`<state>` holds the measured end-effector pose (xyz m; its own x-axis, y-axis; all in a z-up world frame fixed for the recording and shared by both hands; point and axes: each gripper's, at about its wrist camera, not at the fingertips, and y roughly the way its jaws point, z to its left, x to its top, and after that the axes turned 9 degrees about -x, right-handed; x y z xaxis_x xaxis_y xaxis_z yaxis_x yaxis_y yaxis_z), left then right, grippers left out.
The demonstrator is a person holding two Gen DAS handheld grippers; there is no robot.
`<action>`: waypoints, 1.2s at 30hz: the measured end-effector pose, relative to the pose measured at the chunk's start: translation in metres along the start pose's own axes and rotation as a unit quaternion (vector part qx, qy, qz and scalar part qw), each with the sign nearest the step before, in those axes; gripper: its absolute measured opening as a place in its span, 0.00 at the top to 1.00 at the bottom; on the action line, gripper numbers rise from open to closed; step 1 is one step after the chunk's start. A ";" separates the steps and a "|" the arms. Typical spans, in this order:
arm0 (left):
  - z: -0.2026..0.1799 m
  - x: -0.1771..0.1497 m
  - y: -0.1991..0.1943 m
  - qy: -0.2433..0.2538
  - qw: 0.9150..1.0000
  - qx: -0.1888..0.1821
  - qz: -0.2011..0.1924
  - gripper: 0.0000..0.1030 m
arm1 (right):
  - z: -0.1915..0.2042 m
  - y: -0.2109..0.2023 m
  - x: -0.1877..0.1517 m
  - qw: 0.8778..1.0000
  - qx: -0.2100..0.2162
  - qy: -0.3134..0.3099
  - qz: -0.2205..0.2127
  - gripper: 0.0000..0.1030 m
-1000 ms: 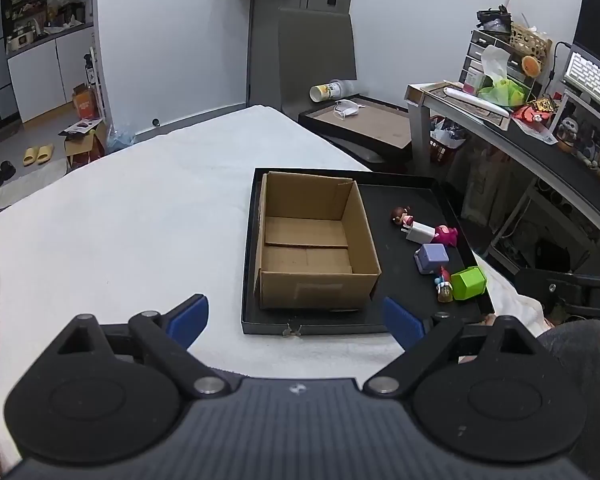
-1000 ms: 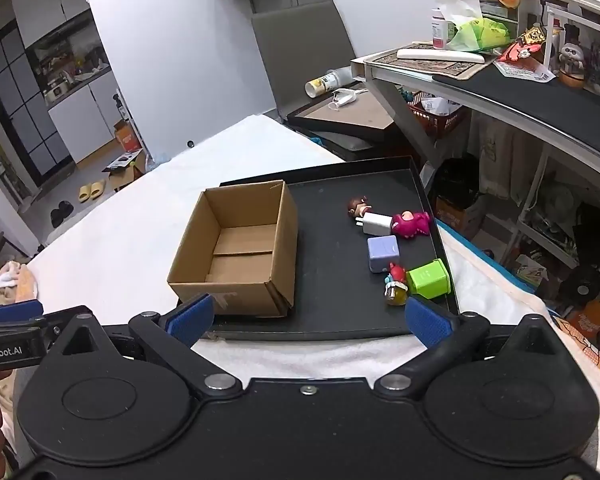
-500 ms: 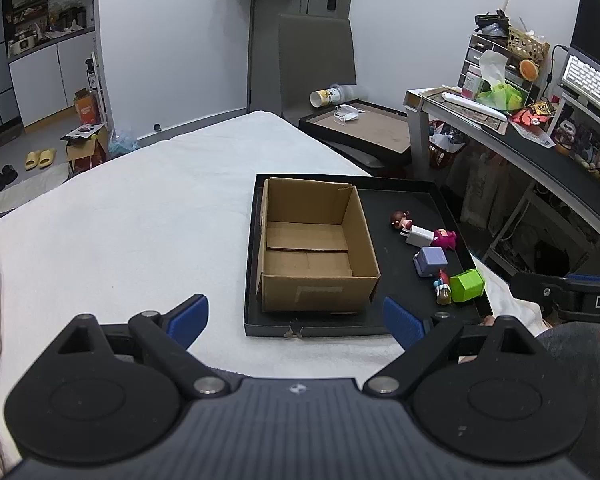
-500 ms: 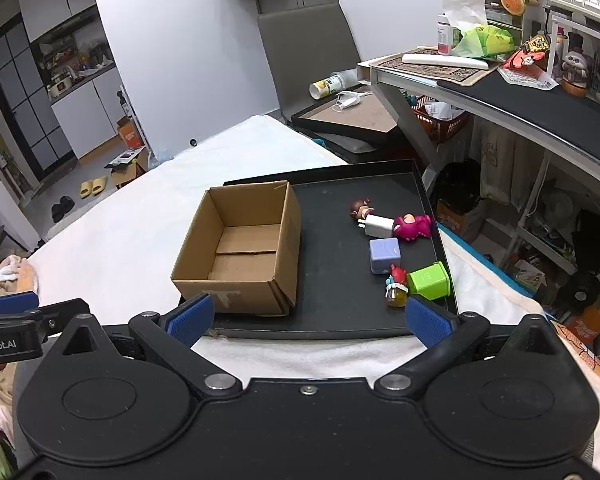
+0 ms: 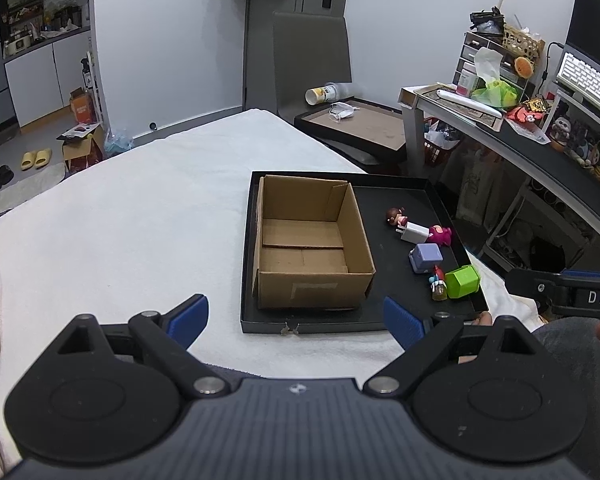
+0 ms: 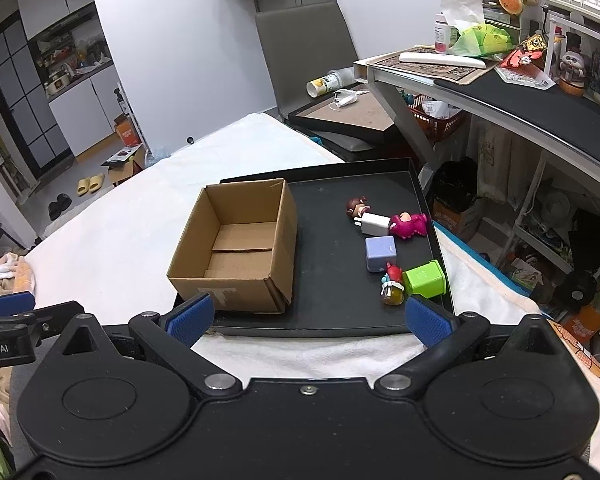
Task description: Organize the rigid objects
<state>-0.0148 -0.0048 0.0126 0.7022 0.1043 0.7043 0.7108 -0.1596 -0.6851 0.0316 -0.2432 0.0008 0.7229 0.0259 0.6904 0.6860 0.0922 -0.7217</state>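
Note:
An empty open cardboard box [image 5: 312,244] [image 6: 240,248] stands on the left half of a black tray [image 5: 404,200] [image 6: 340,308] on a white bed. On the tray's right half lie several small toys: a brown-haired doll [image 6: 357,205], a white charger [image 6: 376,225], a pink figure [image 6: 410,225], a lilac cube [image 5: 427,256] [image 6: 380,254], a green cube [image 5: 463,281] [image 6: 425,279] and a small red-capped figure [image 6: 393,285]. My left gripper [image 5: 296,318] is open and empty, short of the tray's near edge. My right gripper [image 6: 310,318] is open and empty, over the tray's near edge.
The white bed [image 5: 120,220] stretches left and far. A desk [image 6: 520,92] with clutter runs along the right. Another tray [image 5: 360,124] and a grey chair [image 5: 312,60] stand beyond the bed. The other gripper shows at each view's edge.
Both grippers have drawn back and risen slightly, so the tray and box sit a little farther away in view. Nothing on the tray has moved.

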 end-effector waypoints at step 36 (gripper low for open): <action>0.002 -0.001 0.000 -0.004 1.000 0.003 0.002 0.09 | 0.003 0.001 -0.002 1.000 -0.004 -0.007 0.001 0.00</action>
<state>-0.0156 -0.0032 0.0121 0.7047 0.1110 0.7008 0.7088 -0.1548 -0.6882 0.0309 -0.2399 -0.0010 0.7229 0.0392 0.6899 0.6855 0.0850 -0.7231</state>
